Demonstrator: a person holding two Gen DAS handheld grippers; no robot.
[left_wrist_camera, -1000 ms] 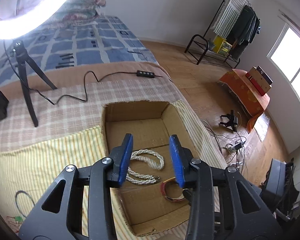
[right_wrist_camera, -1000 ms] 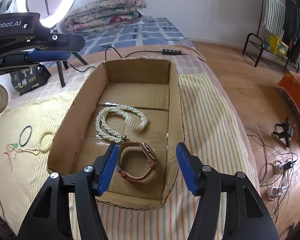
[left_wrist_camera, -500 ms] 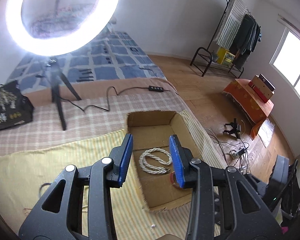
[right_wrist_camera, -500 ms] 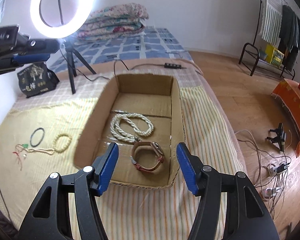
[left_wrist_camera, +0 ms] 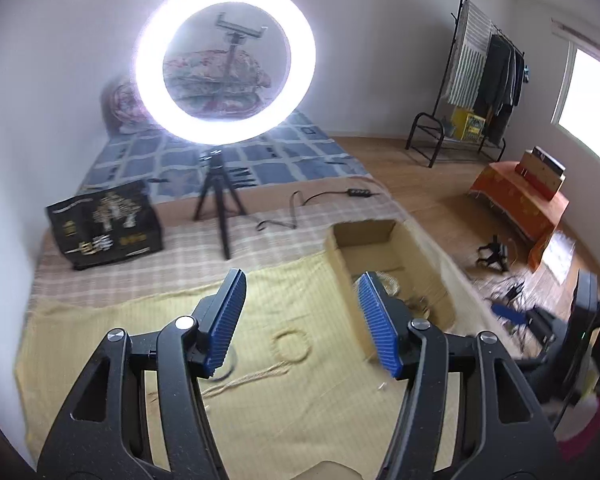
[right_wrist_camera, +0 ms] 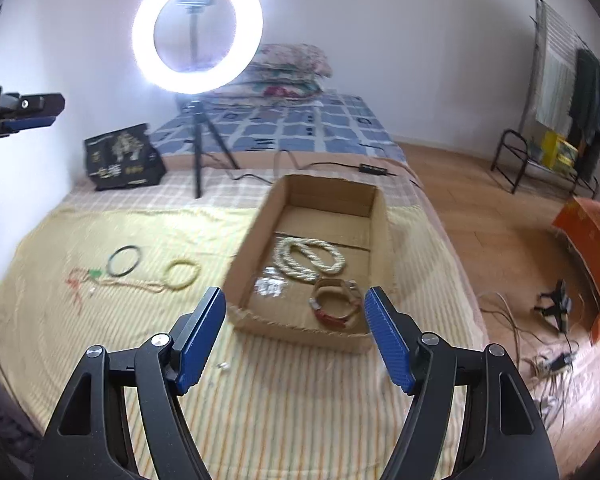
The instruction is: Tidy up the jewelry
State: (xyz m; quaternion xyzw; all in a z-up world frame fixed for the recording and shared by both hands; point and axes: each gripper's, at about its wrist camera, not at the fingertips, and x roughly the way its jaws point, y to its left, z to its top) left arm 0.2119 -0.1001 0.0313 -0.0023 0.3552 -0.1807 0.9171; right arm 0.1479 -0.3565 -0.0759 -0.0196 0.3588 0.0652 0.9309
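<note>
A cardboard box (right_wrist_camera: 256, 236) sits on the yellow striped cloth and holds a white rope necklace (right_wrist_camera: 308, 258), a brown strap watch (right_wrist_camera: 336, 306) and a small silver piece (right_wrist_camera: 269, 285). Left of the box lie a black ring (right_wrist_camera: 124, 261), a yellow bead bracelet (right_wrist_camera: 183, 274) and a thin cord necklace (right_wrist_camera: 132, 283). My right gripper (right_wrist_camera: 296, 338) is open and empty, held above the cloth in front of the box. My left gripper (left_wrist_camera: 302, 320) is open and empty above the bead bracelet (left_wrist_camera: 291, 345), with the box (left_wrist_camera: 342, 258) to its right.
A lit ring light on a tripod (right_wrist_camera: 198, 38) stands behind the cloth, with a black bag (right_wrist_camera: 124, 156) to its left. A cable with a switch (right_wrist_camera: 374, 169) runs behind the box. The bed edge drops to a wooden floor with wires (right_wrist_camera: 548, 360) on the right.
Both grippers have pulled back and up from the box. The left one has swung left over the cloth and opened wider. The right one stays open.
</note>
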